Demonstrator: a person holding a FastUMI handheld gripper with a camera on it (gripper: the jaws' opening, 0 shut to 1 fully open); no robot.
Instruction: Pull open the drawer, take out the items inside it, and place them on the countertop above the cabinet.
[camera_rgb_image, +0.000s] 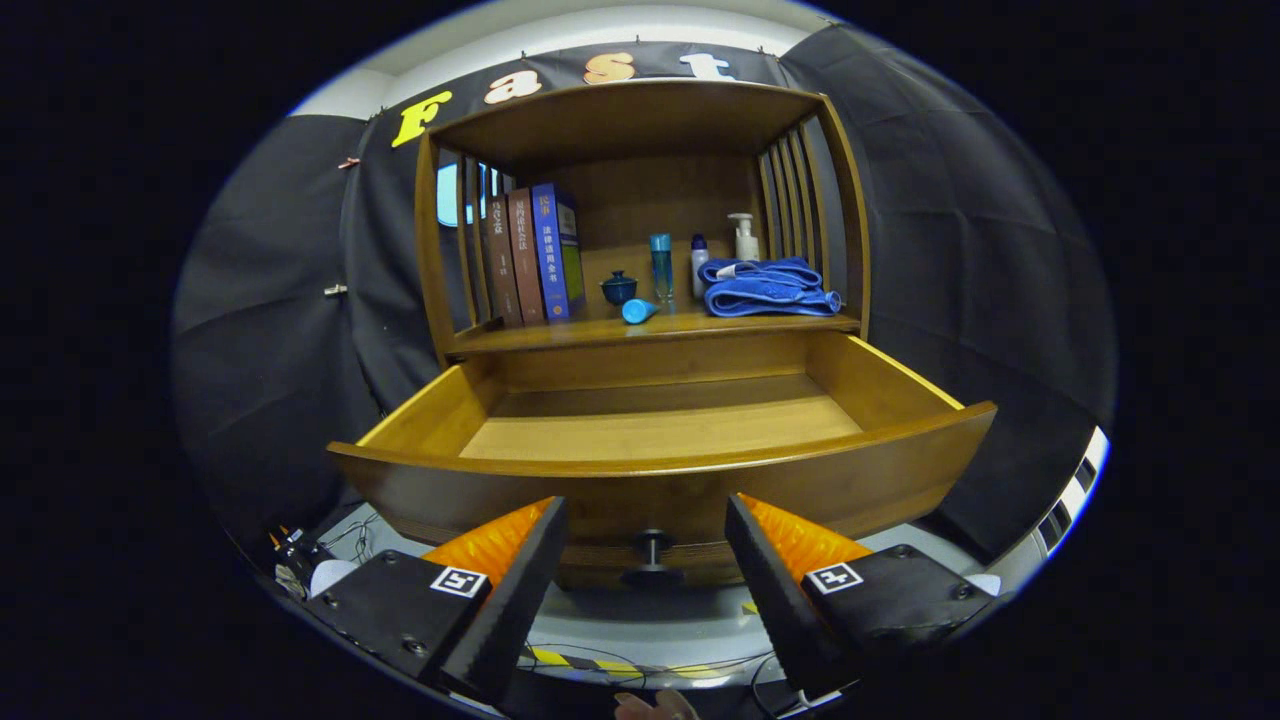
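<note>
Beyond the open jaws (645, 520), books (530, 255), bottles (700, 265) and a folded towel (768, 286) stand above the pulled-out drawer (660, 470).

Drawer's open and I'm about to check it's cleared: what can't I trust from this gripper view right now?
- Drawer front strip: its curved front panel hides the floor just behind it, so a low item there cannot be ruled out.
- Drawer rear: under the countertop, in shadow.
- Countertop behind the folded blue towel: hidden by the towel.
- Small bottles: too small to identify.
- Gripper: open, fingers either side of the knob, not touching it.
</note>
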